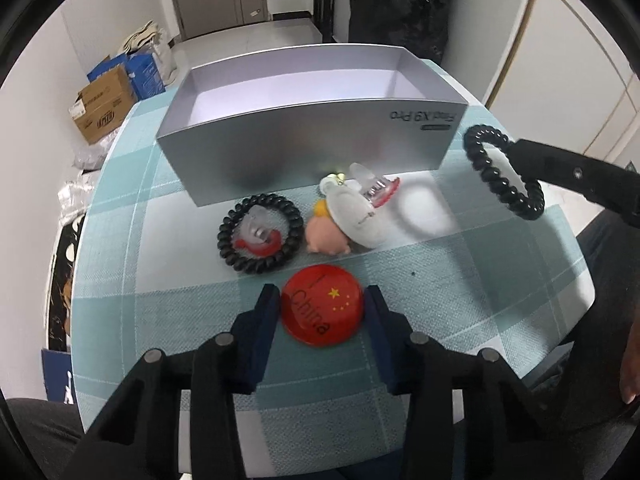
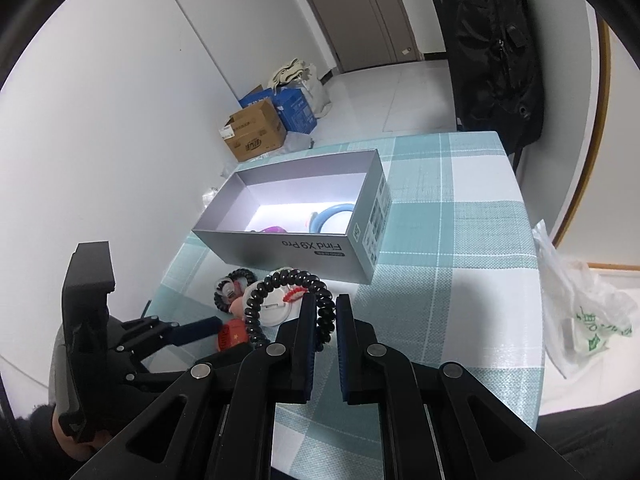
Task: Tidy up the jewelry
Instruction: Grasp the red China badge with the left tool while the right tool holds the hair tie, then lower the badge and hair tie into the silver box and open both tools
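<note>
Teal-and-white checked tablecloth [image 1: 460, 280], white walls; silver cardboard box [image 1: 312, 148] at twelve o'clock. My left claw [image 1: 322, 312] clamps the round red badge [image 1: 322, 310]; my right claw [image 2: 322, 312] pinches a black coiled hair tie [image 2: 280, 304].

The left wrist view sits low and close over the table [image 1: 460, 280], looking steeply down along its own jaws at a red badge [image 1: 322, 310], with the grey box [image 1: 304, 152] near at 12 o'clock and a door beyond. The right wrist view rides higher and farther back, tilted less steeply, facing the same box [image 2: 304, 248] at 12 o'clock. Both share the box, the checked table top, the items in front of the box and the cartons [image 1: 106, 106] on the floor; each also catches the other tool, at 3 o'clock in the left view, 8 o'clock in the right.
</note>
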{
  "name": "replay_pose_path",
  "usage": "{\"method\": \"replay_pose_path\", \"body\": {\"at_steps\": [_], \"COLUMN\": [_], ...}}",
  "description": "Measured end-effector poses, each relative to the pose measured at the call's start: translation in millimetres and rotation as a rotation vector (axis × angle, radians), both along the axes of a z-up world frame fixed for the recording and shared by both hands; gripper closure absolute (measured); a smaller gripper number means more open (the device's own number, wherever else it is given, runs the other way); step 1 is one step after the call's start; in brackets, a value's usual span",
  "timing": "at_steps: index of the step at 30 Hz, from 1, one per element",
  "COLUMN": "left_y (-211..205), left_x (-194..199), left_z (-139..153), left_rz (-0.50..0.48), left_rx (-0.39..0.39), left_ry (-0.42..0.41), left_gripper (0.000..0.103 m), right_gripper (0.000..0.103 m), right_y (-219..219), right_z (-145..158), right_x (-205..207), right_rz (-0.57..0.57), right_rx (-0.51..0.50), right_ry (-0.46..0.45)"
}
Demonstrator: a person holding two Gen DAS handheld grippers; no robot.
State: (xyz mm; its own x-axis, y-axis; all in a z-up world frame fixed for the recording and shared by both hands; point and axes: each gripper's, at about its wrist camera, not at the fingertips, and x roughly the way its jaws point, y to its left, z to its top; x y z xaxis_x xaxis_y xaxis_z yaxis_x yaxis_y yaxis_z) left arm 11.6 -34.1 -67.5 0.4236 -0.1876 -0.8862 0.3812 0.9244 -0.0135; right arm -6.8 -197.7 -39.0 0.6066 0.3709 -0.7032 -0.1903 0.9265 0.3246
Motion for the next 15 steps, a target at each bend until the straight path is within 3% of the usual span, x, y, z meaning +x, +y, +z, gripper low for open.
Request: {"method": "replay_pose_path", "body": {"at_steps": [4,15], "left_y": [4.6,19.5], "left_x": [-0.1,-0.1], "left_z": [1.8,47.9], "left_rz": [-0.006,0.02], "left_rx": [-0.048,-0.22], "left_ry": [0.017,-0.067], "left_gripper": [0.065,0.065], "right_gripper": [0.094,0.095], "right_y": [-0.8,4.5], "right_z": [-0.1,22.2], "right_x": [2.0,4.8], "right_rz": [0.0,0.034], "right_rx": [0.006,0.054], "right_ry": [-0.006,-0.086]}}
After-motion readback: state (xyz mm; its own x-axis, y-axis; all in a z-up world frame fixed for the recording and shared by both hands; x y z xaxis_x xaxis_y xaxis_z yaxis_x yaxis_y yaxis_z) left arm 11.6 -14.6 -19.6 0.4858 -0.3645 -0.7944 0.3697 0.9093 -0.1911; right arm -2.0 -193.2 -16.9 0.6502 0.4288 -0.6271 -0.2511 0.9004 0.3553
